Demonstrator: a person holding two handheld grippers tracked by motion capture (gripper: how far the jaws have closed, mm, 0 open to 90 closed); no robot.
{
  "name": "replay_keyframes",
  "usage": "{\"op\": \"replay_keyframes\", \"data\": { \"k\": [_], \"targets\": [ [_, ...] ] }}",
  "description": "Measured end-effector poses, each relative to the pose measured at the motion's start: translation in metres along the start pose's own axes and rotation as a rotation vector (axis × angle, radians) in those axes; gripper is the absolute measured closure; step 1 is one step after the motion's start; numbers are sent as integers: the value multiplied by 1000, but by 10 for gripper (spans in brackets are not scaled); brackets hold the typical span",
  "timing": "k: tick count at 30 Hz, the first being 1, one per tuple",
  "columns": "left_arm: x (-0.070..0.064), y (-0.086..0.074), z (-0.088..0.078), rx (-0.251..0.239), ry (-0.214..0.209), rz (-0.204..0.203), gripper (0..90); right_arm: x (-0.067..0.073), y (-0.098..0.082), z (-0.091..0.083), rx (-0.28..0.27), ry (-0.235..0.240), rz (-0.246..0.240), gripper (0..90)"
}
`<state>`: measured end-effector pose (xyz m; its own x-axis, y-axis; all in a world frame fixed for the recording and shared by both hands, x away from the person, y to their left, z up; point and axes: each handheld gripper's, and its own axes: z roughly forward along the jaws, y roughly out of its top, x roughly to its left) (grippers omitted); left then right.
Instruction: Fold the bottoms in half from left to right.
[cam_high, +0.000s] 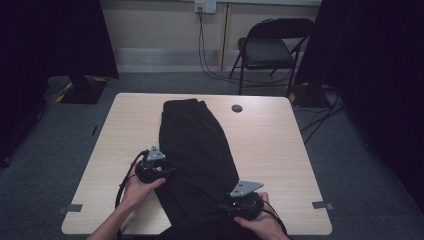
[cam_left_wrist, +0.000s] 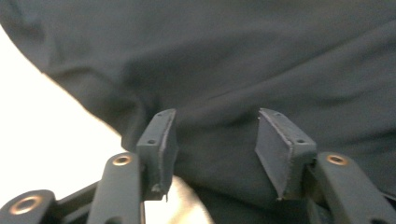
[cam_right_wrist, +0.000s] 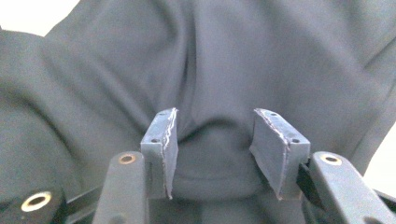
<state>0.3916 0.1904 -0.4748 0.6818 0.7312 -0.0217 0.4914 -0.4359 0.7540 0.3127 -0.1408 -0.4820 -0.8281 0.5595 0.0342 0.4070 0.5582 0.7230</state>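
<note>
A black garment (cam_high: 195, 145) lies lengthwise on the light wooden table (cam_high: 270, 145), from the far middle down to the near edge. My left gripper (cam_high: 169, 170) sits at the garment's left edge, held by a hand. In the left gripper view the left gripper (cam_left_wrist: 212, 140) has its pads apart over the dark cloth (cam_left_wrist: 233, 60), with bare table at the left. My right gripper (cam_high: 226, 204) rests on the garment's near right part. In the right gripper view the right gripper (cam_right_wrist: 212, 140) stands open, and a soft fold of cloth (cam_right_wrist: 210, 60) bulges between the pads without being pinched.
A cable hole (cam_high: 237, 108) marks the table's far side. Beyond the table stand a black folding chair (cam_high: 267, 50) and hanging cables (cam_high: 202, 45). Dark curtains flank both sides. Tape marks (cam_high: 321, 204) lie on the grey floor near the table's front corners.
</note>
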Motion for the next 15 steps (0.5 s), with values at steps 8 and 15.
{"op": "replay_keyframes", "data": {
  "k": [8,15],
  "targets": [
    [-13,-1,12,74,-68,44,583,-39,41,7,-142,-89,81,618],
    [-17,-9,15,105,-70,76,569,-61,51,51,-67,-116,88,617]
  ]
}}
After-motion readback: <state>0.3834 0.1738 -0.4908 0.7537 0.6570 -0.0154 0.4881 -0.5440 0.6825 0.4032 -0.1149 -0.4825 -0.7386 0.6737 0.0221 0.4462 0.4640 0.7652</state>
